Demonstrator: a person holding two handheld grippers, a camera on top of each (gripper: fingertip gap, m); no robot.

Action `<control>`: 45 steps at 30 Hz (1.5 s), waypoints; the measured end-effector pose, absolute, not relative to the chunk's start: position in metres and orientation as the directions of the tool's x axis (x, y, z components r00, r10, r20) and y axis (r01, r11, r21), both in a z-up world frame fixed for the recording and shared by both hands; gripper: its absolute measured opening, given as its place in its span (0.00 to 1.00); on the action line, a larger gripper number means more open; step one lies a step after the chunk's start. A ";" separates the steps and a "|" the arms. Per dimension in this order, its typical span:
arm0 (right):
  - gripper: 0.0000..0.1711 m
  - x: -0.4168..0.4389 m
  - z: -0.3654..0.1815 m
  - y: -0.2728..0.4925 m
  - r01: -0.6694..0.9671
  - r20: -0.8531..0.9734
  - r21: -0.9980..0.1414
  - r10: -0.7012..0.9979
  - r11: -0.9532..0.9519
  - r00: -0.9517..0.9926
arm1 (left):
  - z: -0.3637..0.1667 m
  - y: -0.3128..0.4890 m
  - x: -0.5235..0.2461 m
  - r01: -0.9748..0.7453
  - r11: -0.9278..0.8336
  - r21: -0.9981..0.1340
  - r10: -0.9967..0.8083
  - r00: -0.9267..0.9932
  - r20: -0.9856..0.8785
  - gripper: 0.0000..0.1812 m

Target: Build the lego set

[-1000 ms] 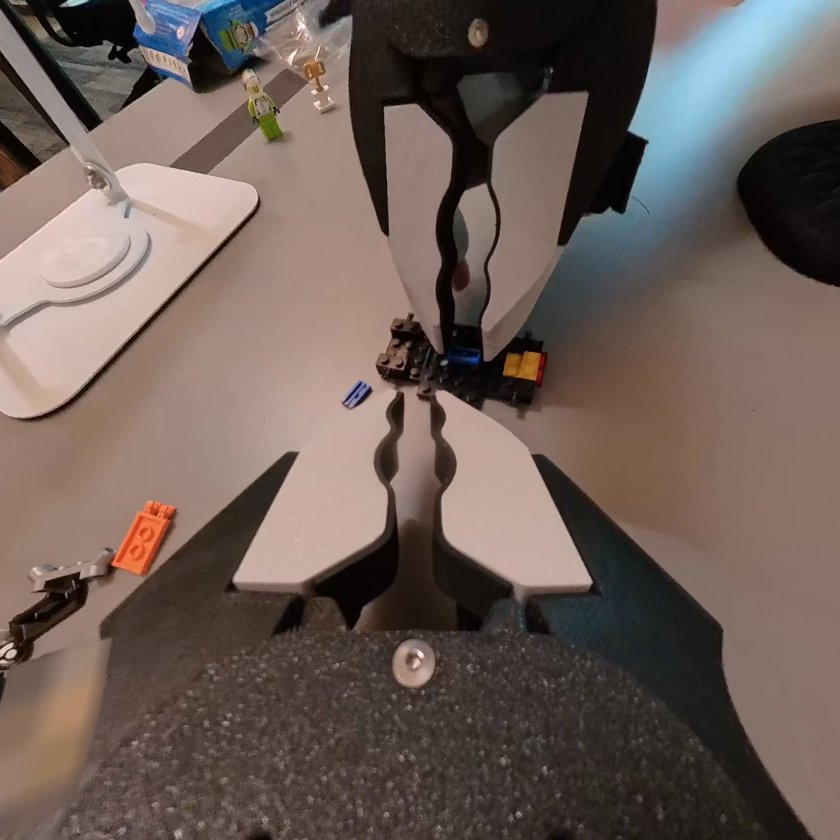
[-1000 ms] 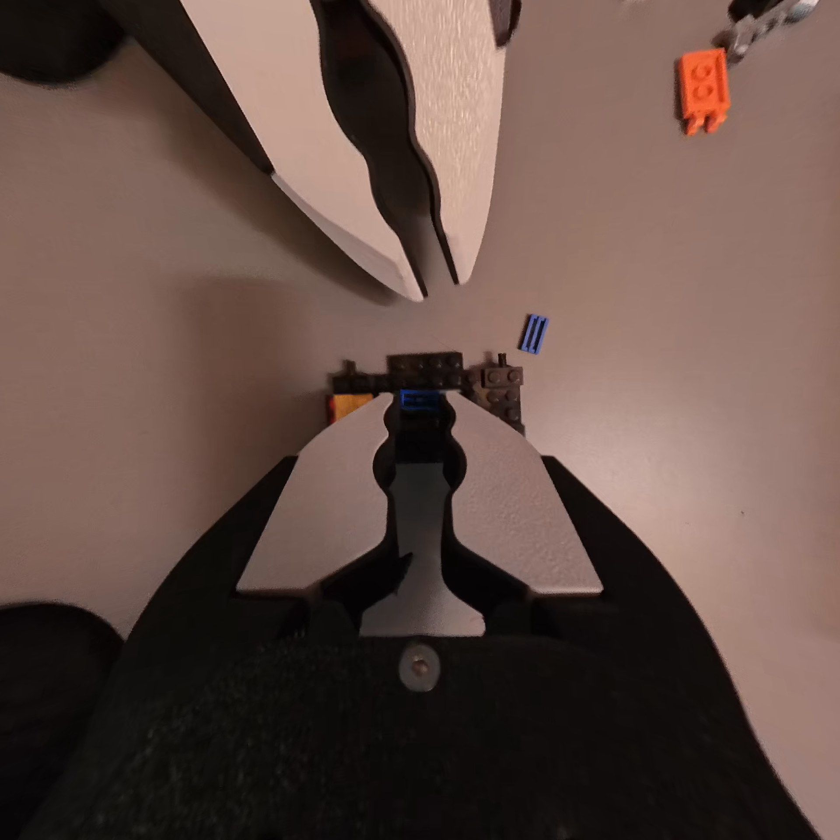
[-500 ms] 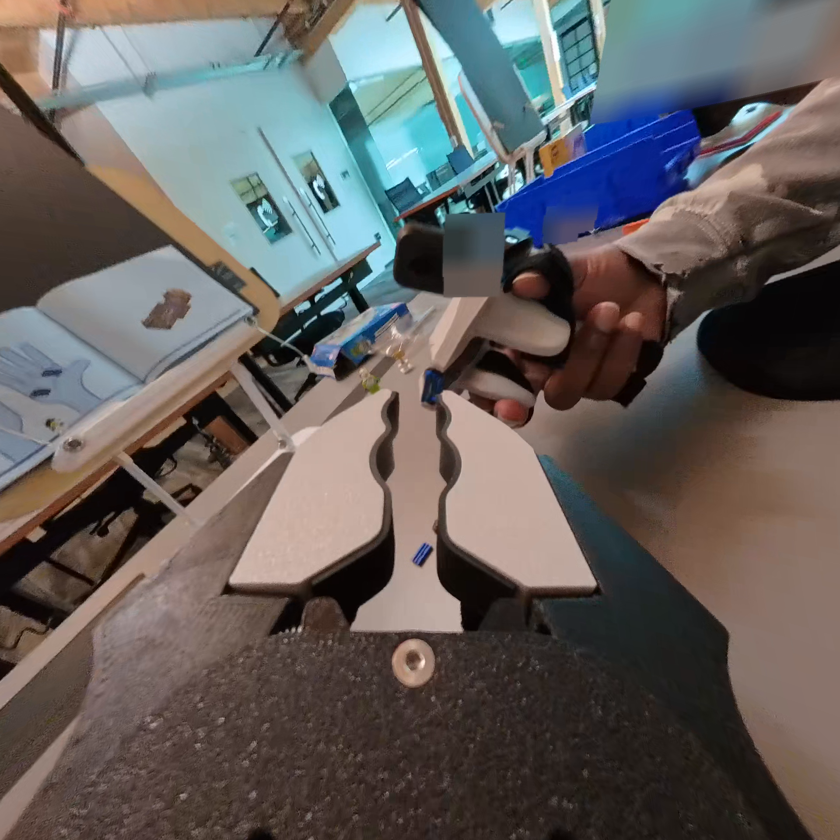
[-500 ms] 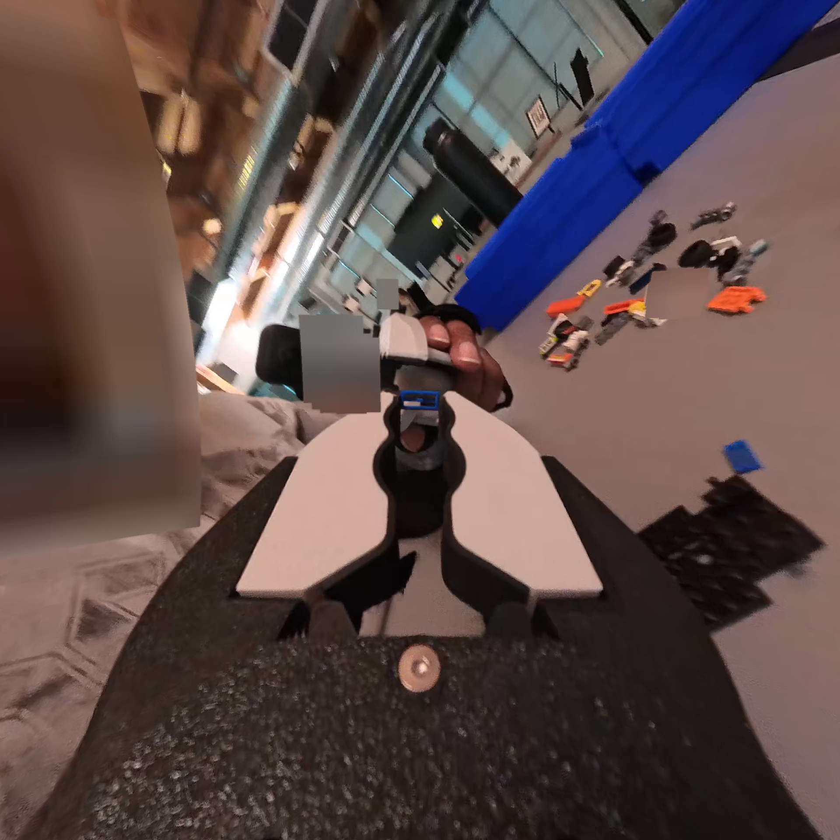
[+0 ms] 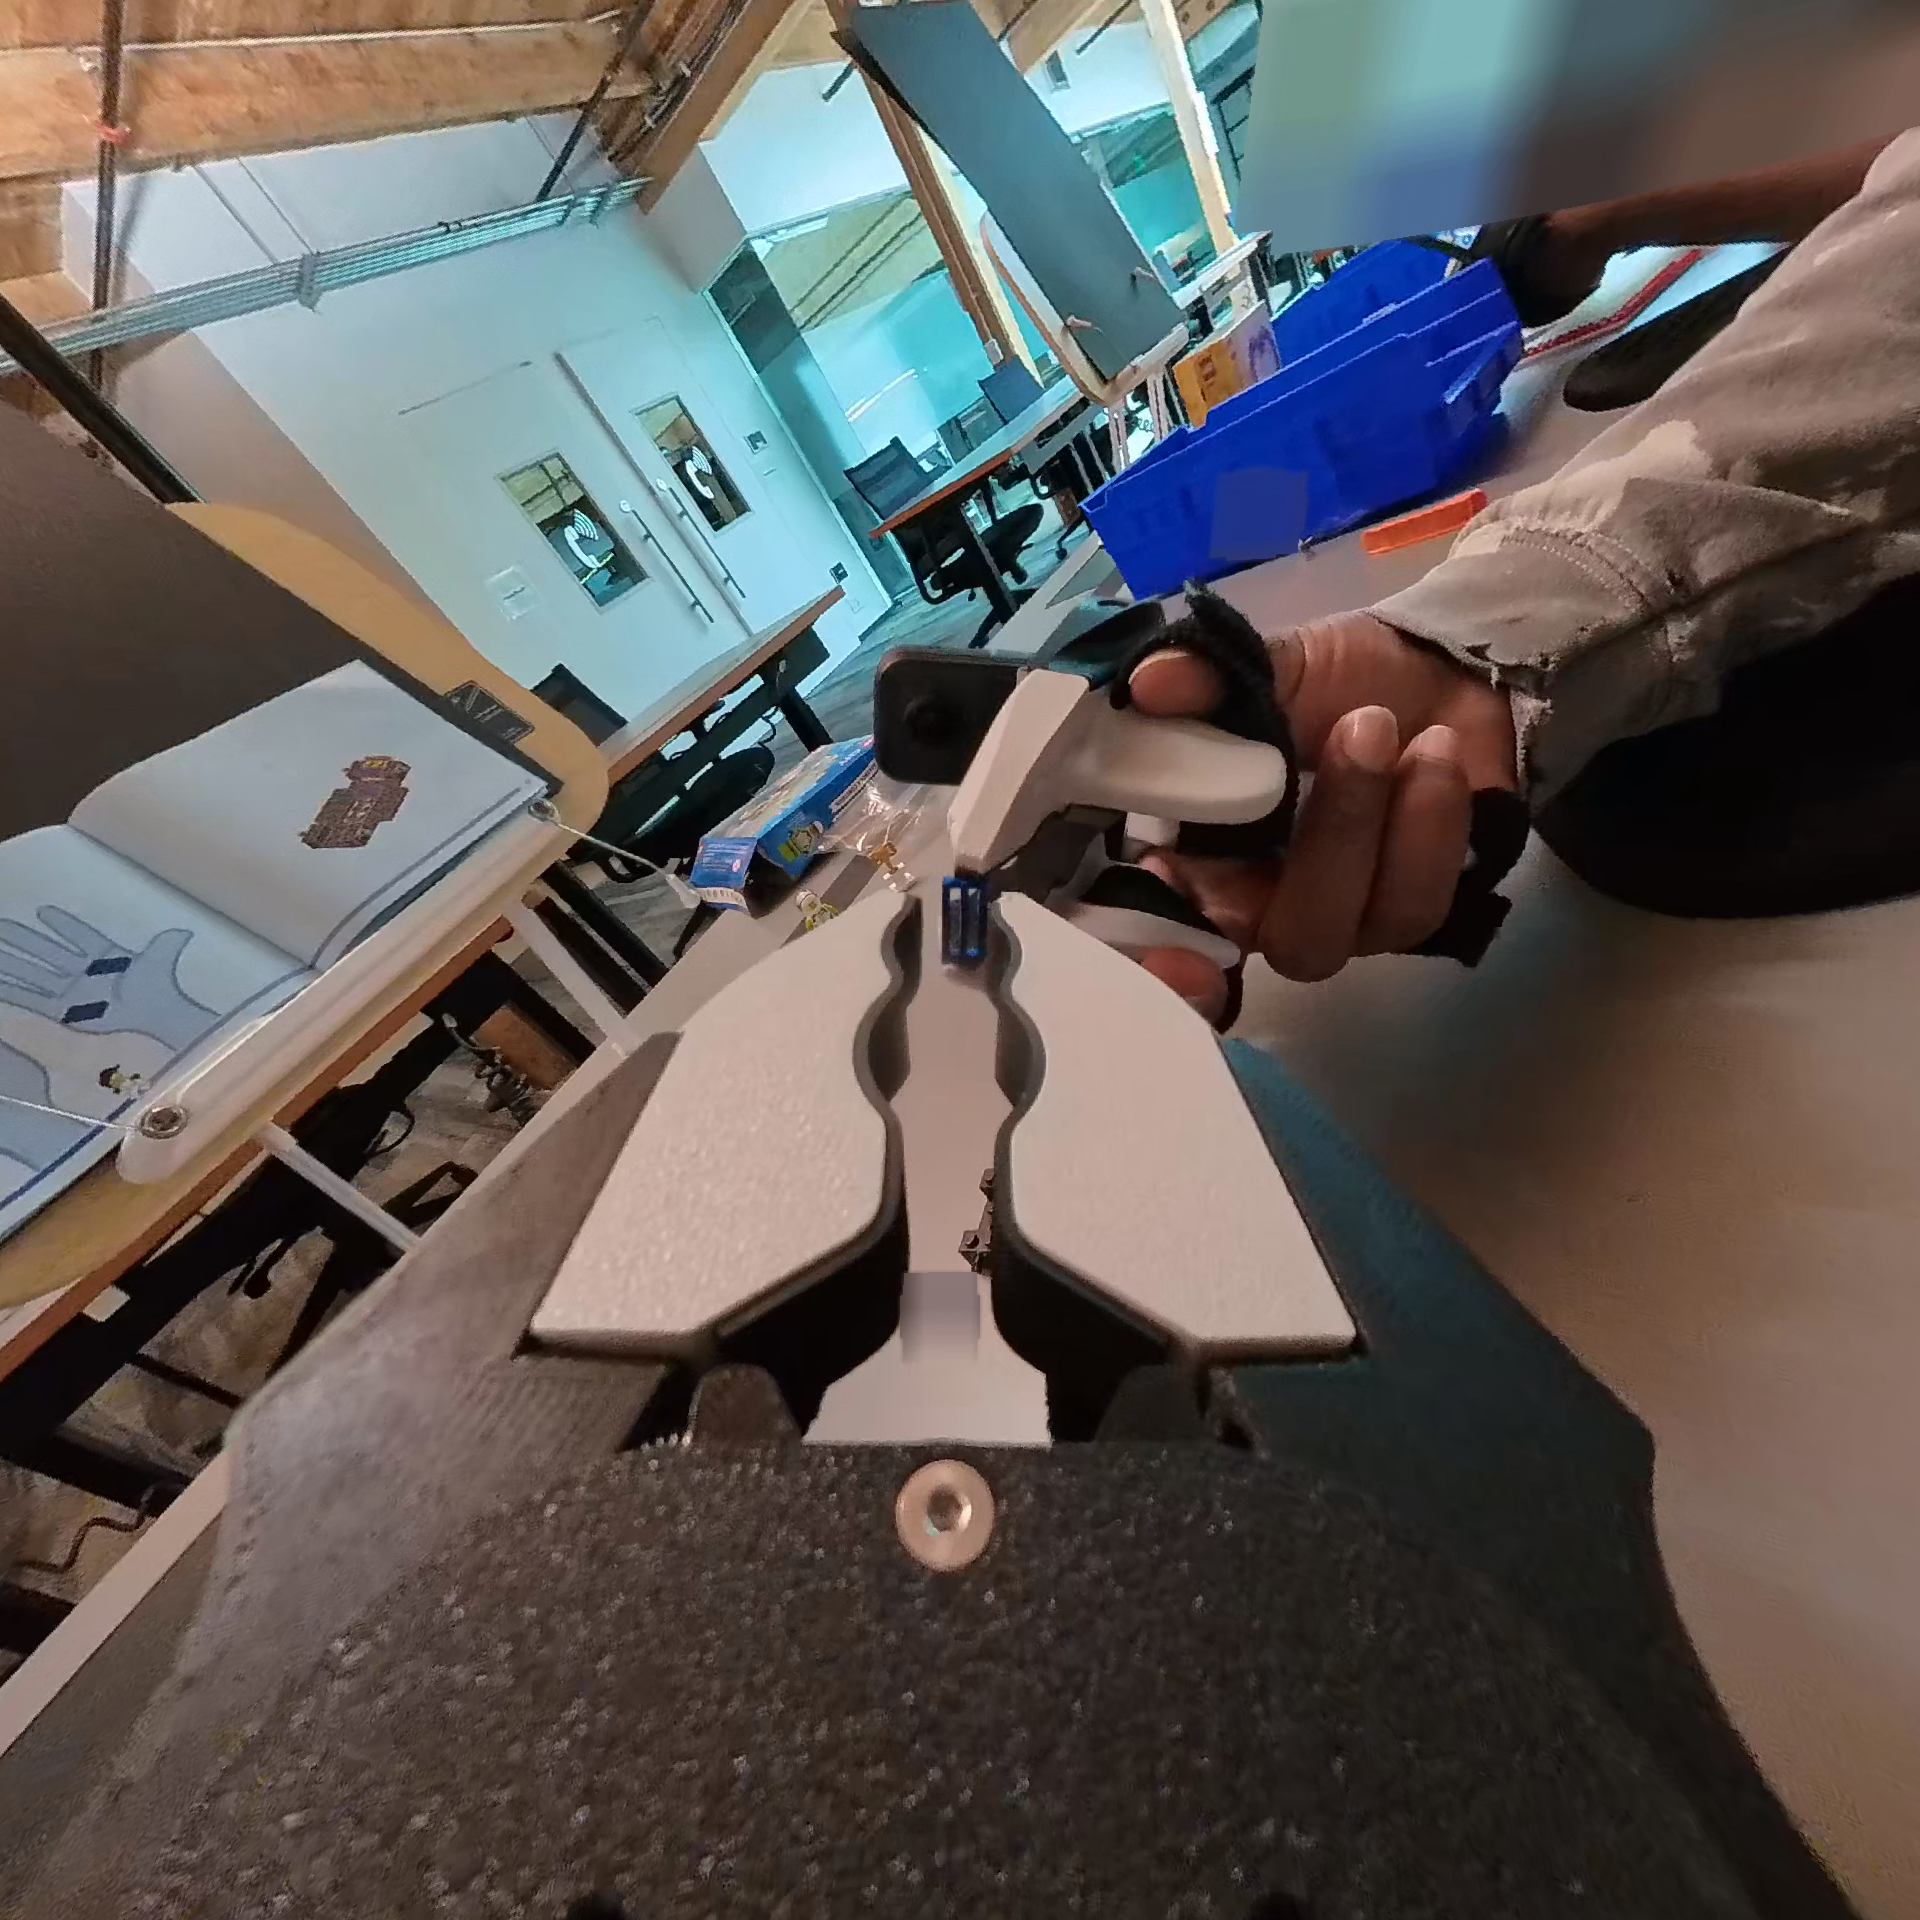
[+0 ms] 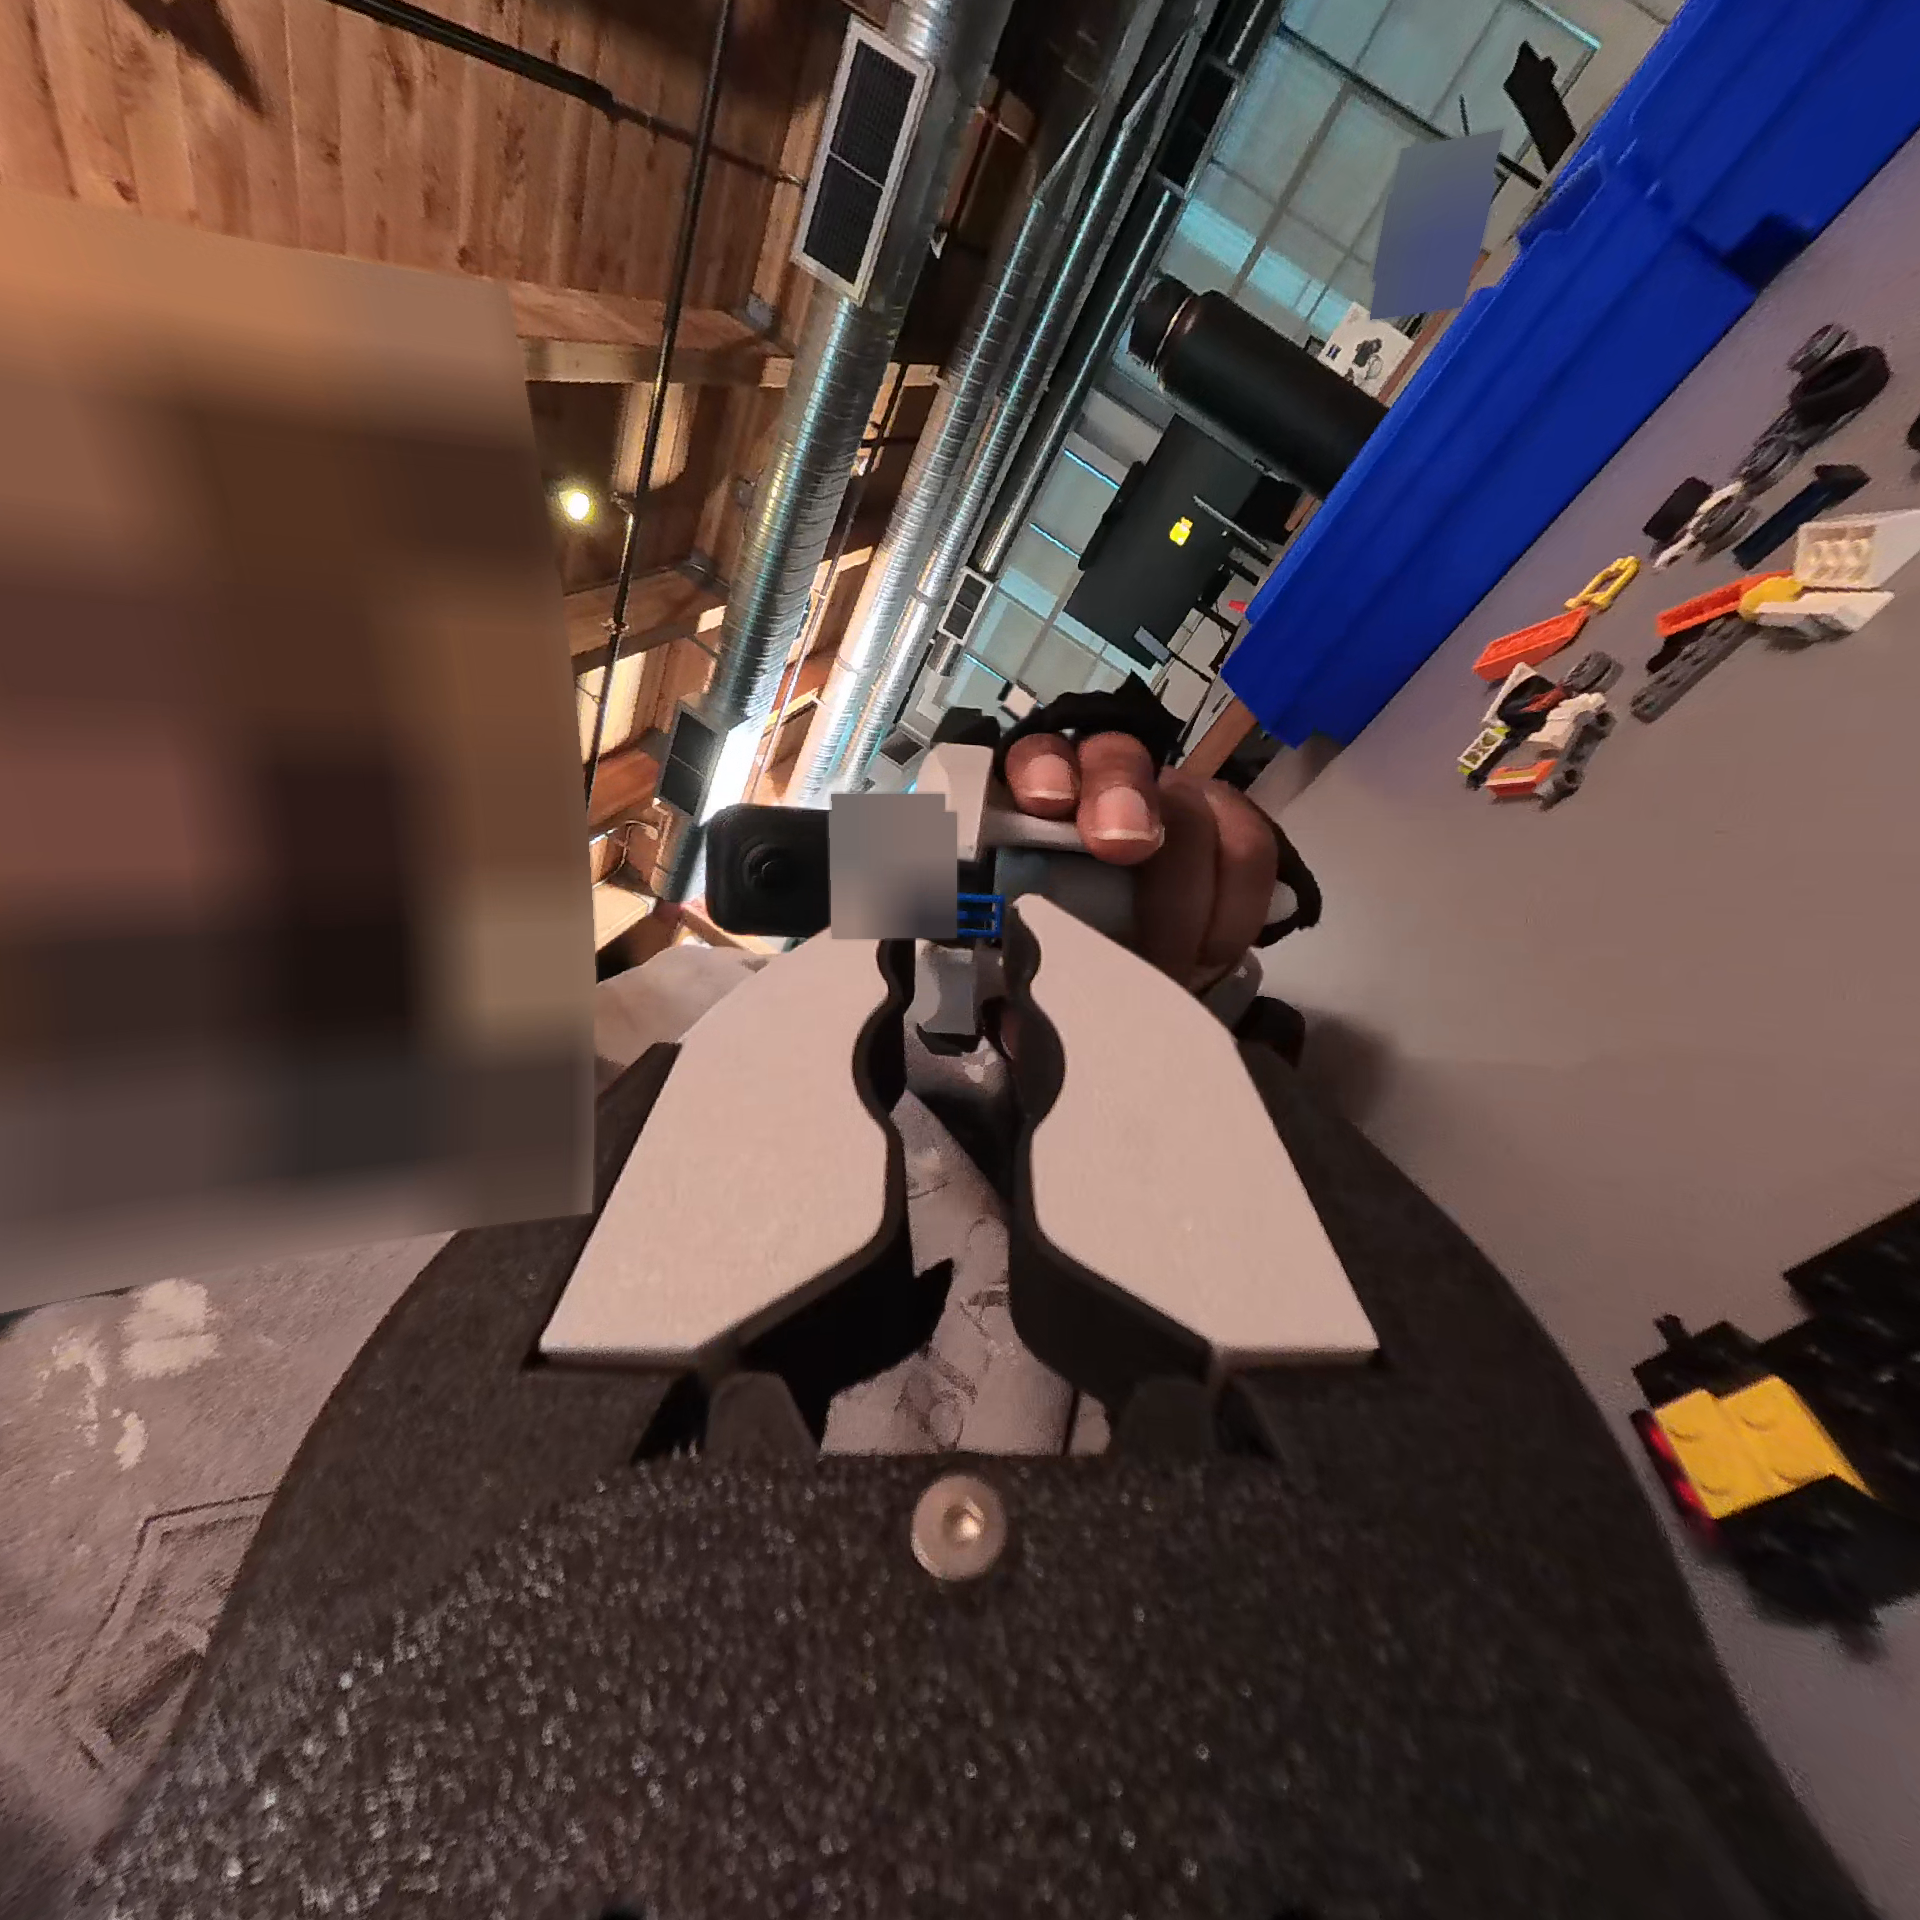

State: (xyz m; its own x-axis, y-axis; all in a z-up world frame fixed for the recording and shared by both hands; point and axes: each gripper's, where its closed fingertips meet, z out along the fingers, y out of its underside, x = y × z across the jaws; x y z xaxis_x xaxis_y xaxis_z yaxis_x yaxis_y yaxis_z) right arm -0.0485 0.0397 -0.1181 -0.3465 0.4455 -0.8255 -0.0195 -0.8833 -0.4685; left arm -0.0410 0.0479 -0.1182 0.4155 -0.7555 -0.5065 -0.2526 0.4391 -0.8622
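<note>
Facing tip to tip: right gripper [image 6: 954, 927] clamped on blue piece [image 6: 979, 914], left gripper [image 5: 954, 920] parted just beside it

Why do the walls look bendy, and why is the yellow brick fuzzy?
Left wrist view: the wide-angle lens curves the beams, and the camera is tilted. Right wrist view: the yellow brick near the edge is smeared, probably motion blur; the small blue piece looks sharp.

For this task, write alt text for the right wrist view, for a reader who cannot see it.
The right gripper pinches a small blue lego piece at its fingers' tips, raised above the grey table. Opposite, a hand holds the left gripper; loose lego parts lie by a blue bin, and a black build with a yellow brick sits lower right.
</note>
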 end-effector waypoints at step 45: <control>0.10 0.025 -0.224 0.053 0.432 -0.259 -0.848 0.951 -0.307 0.167 | -0.253 0.061 -0.013 -0.938 -0.152 -0.311 -0.971 0.083 0.225 0.04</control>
State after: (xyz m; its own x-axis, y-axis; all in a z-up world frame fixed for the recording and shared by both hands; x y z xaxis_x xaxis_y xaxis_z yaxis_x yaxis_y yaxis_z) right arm 0.0253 0.0534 -0.2238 0.1668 0.9514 -0.2590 0.4324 -0.3066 -0.8480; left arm -0.0135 0.0612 -0.2525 0.0831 -0.9707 0.2254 -0.9382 -0.1524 -0.3106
